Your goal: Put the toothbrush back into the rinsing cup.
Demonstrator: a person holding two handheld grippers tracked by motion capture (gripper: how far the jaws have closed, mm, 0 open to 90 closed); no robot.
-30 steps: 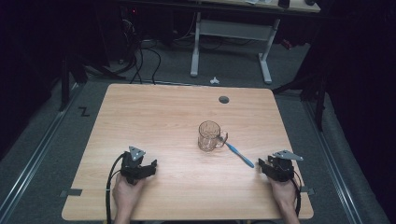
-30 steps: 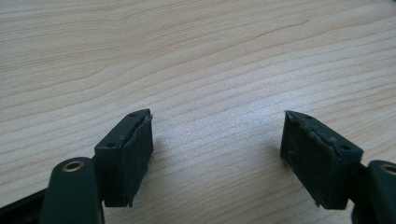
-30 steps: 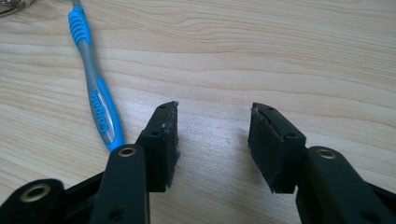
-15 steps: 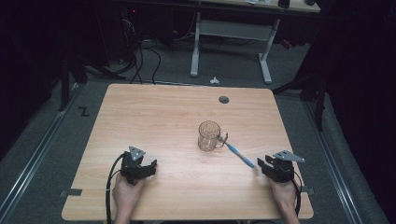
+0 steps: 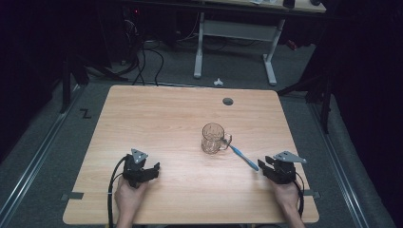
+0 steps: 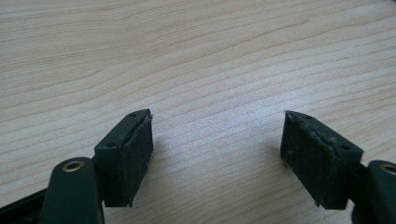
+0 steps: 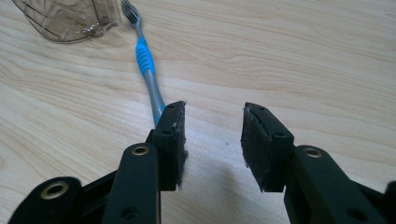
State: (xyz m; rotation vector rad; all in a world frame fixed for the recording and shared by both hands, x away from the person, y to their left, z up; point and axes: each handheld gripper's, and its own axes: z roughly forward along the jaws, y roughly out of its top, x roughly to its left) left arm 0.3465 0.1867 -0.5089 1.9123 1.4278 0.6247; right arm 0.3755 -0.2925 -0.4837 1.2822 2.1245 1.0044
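Right gripper view: we're lining up on the toothbrush, lying beside the mug. Right gripper jaws have been closing, half-open, nothing between; next we're sliding left. Left gripper idling wide.

The only readable sign is a black "Z"-shaped mark on the grey floor, left of the bench.

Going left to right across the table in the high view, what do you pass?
Left gripper → clear glass mug → blue-handled toothbrush → right gripper.
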